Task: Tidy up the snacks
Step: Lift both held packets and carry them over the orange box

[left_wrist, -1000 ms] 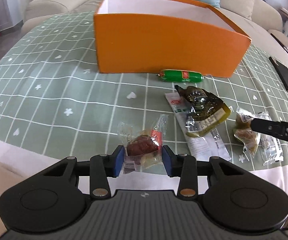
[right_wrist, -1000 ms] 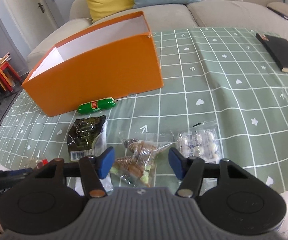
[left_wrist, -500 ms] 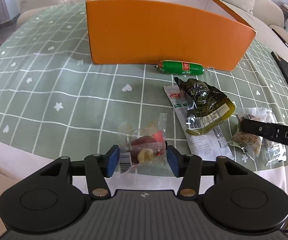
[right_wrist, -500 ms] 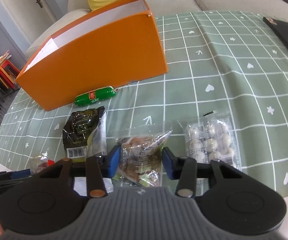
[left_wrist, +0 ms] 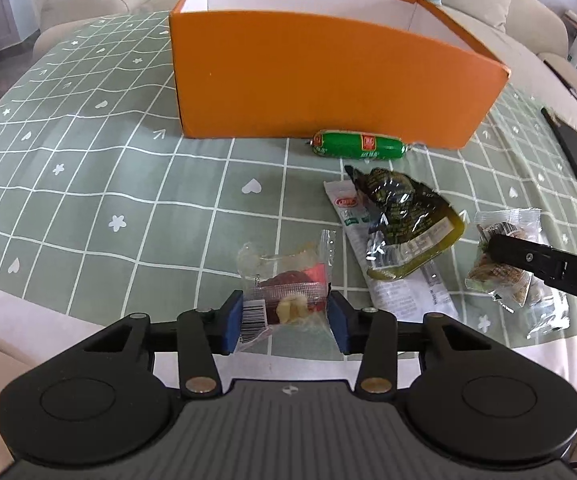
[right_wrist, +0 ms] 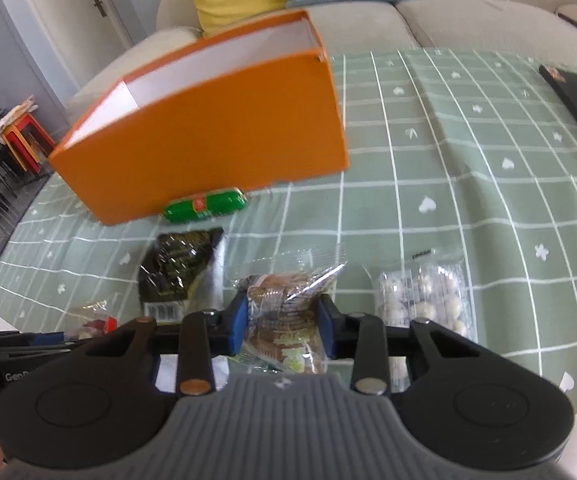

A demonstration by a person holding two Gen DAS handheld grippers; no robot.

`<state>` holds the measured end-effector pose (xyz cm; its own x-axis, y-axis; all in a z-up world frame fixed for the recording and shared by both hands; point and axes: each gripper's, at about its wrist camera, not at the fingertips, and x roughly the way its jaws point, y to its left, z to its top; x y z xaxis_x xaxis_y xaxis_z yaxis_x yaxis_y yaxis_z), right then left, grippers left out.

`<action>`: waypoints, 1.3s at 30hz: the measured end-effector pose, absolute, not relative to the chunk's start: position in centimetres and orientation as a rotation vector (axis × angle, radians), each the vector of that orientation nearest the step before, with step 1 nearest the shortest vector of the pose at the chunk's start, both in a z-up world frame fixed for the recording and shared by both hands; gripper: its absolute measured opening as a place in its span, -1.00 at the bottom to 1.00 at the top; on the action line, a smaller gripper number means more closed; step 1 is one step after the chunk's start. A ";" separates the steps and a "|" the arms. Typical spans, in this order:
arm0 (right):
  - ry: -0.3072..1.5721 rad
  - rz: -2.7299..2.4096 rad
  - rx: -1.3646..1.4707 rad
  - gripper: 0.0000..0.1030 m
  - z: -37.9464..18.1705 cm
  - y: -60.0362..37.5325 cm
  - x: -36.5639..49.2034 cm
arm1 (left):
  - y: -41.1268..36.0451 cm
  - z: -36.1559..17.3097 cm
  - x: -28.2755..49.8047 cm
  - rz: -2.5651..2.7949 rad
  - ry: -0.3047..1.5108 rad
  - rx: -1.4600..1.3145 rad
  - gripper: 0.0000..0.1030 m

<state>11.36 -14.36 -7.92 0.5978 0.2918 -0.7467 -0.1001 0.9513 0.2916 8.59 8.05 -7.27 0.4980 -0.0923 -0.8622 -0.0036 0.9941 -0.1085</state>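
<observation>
Left wrist view: left gripper [left_wrist: 285, 317] jaws were closing on clear date packet [left_wrist: 284, 280]; right gripper [right_wrist: 281, 323] jaws were closing on brown snack packet [right_wrist: 288, 312], lower end hidden.

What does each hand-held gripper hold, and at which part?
Both closing: left hand-held gripper around the red snack packet's lower sides; right around the brown snack packet's middle.

black left gripper [left_wrist: 285, 322], right gripper [right_wrist: 282, 327]: blue pads on fingers [left_wrist: 233, 322], brass pivot screws, ribbed grey housing.

Orange box [left_wrist: 328, 84] blocks ahead; tablecloth [left_wrist: 88, 184] leftward lies open.
</observation>
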 end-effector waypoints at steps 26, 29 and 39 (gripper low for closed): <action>0.527 0.284 0.111 -0.34 5.4 -13.9 15.2 | 5.8 6.6 14.5 -0.142 0.736 -0.024 -0.05; 0.505 0.298 0.087 -0.34 6.6 -13.2 16.8 | 5.8 7.5 15.7 -0.136 0.722 -0.021 -0.05; 0.530 0.310 -0.003 -0.35 7.0 -10.3 22.0 | 5.4 7.1 21.4 -0.077 0.772 -0.012 -0.05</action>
